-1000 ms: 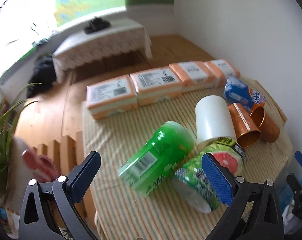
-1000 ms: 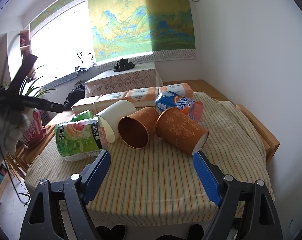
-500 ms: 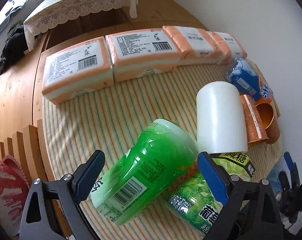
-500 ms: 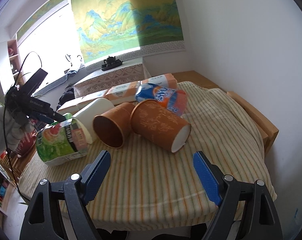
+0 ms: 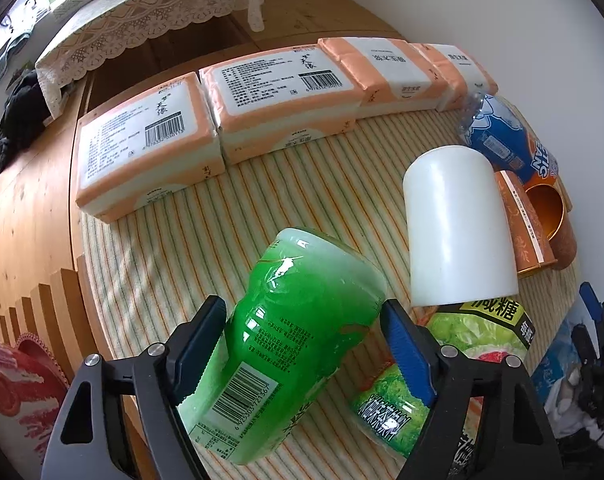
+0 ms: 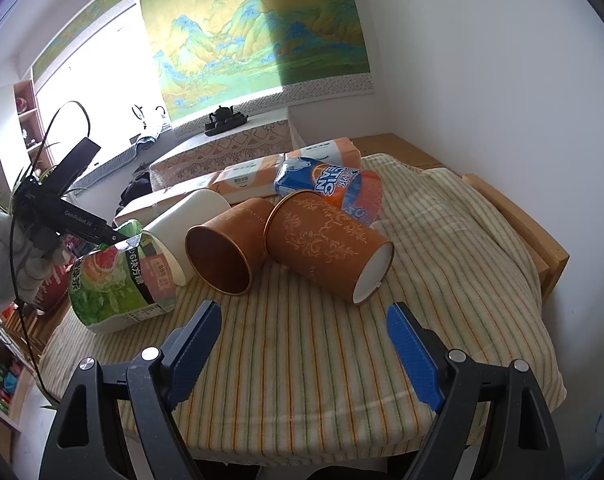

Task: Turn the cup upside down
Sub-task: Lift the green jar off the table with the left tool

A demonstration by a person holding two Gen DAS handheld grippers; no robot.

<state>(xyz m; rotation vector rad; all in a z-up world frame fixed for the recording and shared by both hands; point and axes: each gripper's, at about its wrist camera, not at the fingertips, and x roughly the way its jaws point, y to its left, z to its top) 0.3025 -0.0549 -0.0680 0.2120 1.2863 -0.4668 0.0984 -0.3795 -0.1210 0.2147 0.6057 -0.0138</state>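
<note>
A translucent green plastic cup (image 5: 294,340) lies on its side on the striped cloth, base pointing away from me. My left gripper (image 5: 302,316) is shut on it, a blue pad pressing each side. Beside it lie a white cup (image 5: 453,232), a green-labelled grapefruit cup (image 5: 441,368) and two orange paper cups (image 5: 521,224), all on their sides. In the right wrist view my right gripper (image 6: 302,320) is open above the cloth, short of the patterned orange cup (image 6: 325,248) and the second orange cup (image 6: 226,252).
A row of orange tissue packs (image 5: 142,140) lines the far side of the table, with a blue and orange bottle (image 6: 329,188) lying by them. The wooden table edge (image 6: 513,216) shows at right. A gloved hand (image 6: 6,256) holds the left gripper.
My left gripper came down and forward over the green cup and its jaws narrowed onto it. The right gripper drifted slightly, still open.
</note>
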